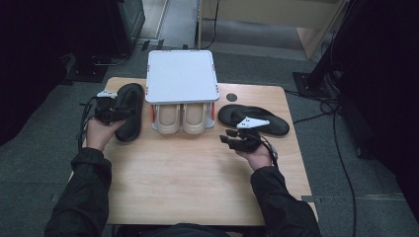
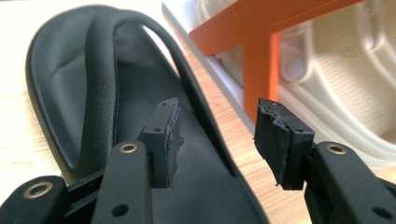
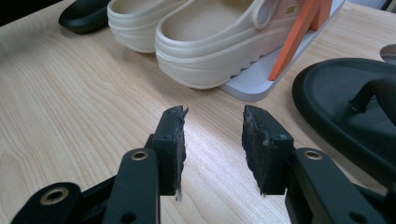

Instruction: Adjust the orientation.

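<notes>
A black flip-flop [image 1: 129,111] lies at the table's left, beside a white rack [image 1: 181,76] that shelters a pair of cream clogs [image 1: 182,119]. My left gripper [image 1: 124,114] hangs low over that flip-flop [image 2: 93,93], open. One pad is above the footbed, the other above the gap toward the rack's orange support [image 2: 257,42], and neither presses on anything. A second black flip-flop [image 1: 254,118] lies at the right. Just in front of it my right gripper [image 1: 228,139] is open over bare wood, nothing between its pads [image 3: 175,140]. The clogs [image 3: 210,42] are ahead of it and the flip-flop [image 3: 336,102] to its right.
The wooden table [image 1: 197,182] has broad bare room in front of both hands. A round dark grommet [image 1: 231,97] sits behind the right flip-flop. Cables [image 1: 341,148] trail over the grey floor at the right.
</notes>
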